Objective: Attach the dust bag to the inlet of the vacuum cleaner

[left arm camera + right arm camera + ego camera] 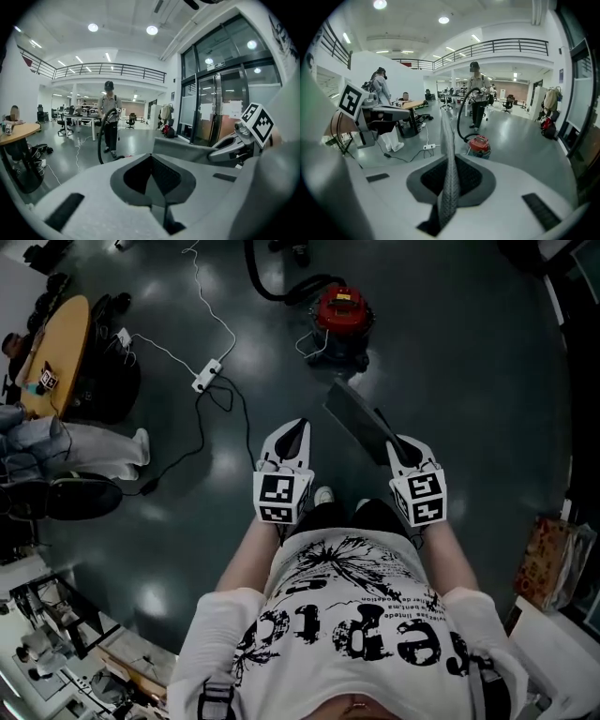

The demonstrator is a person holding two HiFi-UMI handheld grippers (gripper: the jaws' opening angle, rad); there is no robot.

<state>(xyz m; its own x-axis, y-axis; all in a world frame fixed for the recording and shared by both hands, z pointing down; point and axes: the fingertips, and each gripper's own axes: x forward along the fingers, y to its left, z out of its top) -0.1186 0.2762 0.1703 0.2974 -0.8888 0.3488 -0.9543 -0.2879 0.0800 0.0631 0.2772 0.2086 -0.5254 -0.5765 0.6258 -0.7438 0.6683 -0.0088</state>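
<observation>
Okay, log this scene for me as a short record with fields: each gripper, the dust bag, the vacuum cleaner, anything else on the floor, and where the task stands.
left gripper: shut, nothing between its jaws
right gripper: shut on the dust bag
dust bag: flat, grey, held out ahead of the person, edge-on in the right gripper view
vacuum cleaner: red, on the floor ahead, apart from the bag
hose: black, held by another person standing behind the vacuum cleaner
power strip: white, on the floor left of the vacuum cleaner
task state: bag not yet at the inlet
</observation>
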